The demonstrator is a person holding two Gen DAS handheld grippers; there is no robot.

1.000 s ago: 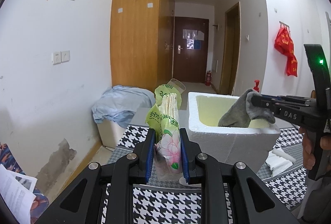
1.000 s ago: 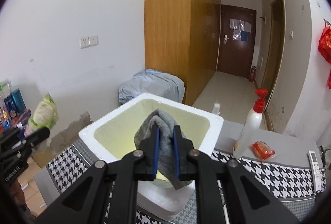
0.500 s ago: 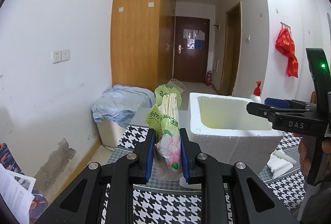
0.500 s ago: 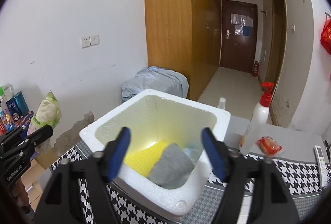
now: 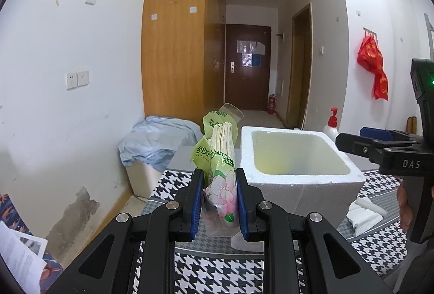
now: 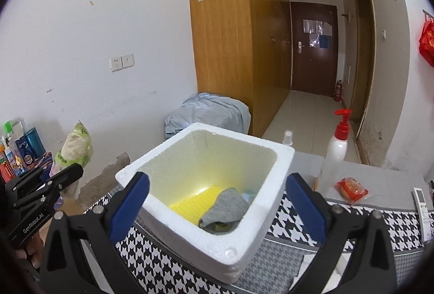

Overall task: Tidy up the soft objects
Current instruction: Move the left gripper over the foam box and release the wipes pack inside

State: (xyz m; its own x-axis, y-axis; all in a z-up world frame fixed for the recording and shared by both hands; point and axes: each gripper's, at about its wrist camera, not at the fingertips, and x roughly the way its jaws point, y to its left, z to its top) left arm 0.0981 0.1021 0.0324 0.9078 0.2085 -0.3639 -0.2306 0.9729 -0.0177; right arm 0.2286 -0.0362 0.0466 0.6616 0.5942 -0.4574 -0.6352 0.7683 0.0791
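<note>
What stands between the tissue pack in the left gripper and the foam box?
Nothing visible. The left gripper holds the tissue pack just left of the foam box, whose top is open. The open right gripper hovers at the box's near side.

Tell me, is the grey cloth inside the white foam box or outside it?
Inside. The crumpled grey cloth lies on the bottom of the white foam box, beside something yellow.

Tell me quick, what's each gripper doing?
Left gripper: shut on the green tissue pack.
Right gripper: open, holding nothing, above the foam box.
</note>
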